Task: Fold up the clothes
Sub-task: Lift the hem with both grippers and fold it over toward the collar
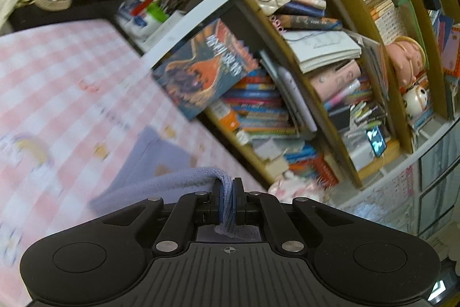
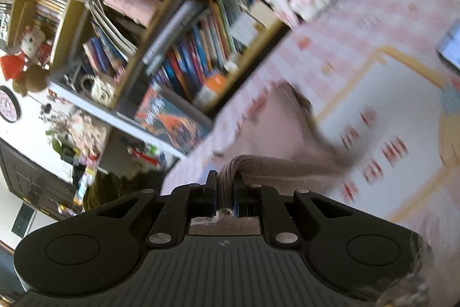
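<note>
Both grippers clamped on cloth, and much of the scene is a blur.

The bed (image 1: 66,82) smears into pink checks, its print unreadable, and most of the garment (image 1: 161,163) drops out of sight below my grippers. A crammed bookshelf (image 1: 330,71) runs along the bed's far edge. My left gripper (image 1: 229,192) is pinched tight on the garment's ribbed hem, with the cloth trailing left onto the bed. My right gripper (image 2: 225,189) bites a bunched fold of cloth (image 2: 276,166), which looks pinkish here and sags right toward the bed's middle.
</note>
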